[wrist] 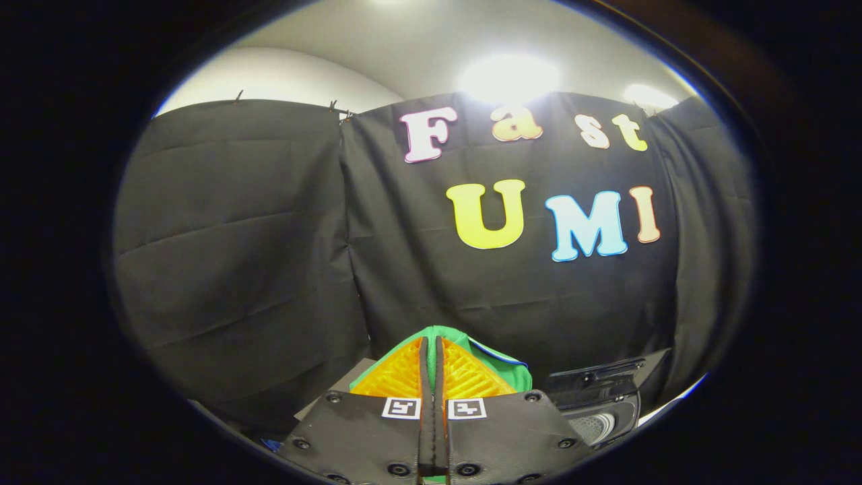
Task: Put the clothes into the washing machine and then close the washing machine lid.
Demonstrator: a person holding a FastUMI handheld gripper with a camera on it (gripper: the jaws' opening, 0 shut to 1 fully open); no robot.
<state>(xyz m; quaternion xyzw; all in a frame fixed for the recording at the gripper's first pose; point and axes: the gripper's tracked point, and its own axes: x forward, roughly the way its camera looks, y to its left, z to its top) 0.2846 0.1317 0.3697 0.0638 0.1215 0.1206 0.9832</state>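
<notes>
Clamped together, the gripper (432,350) pinches a green garment (502,360), lifting it clear. Just ahead to its right waits the washing machine (596,397), lid raised for loading.

gripper (432,350) closed on cloth (502,357) | washing machine (599,404) right, beyond | wall behind

Pale table top (337,387), dark washing machine (599,397) standing on it
</notes>
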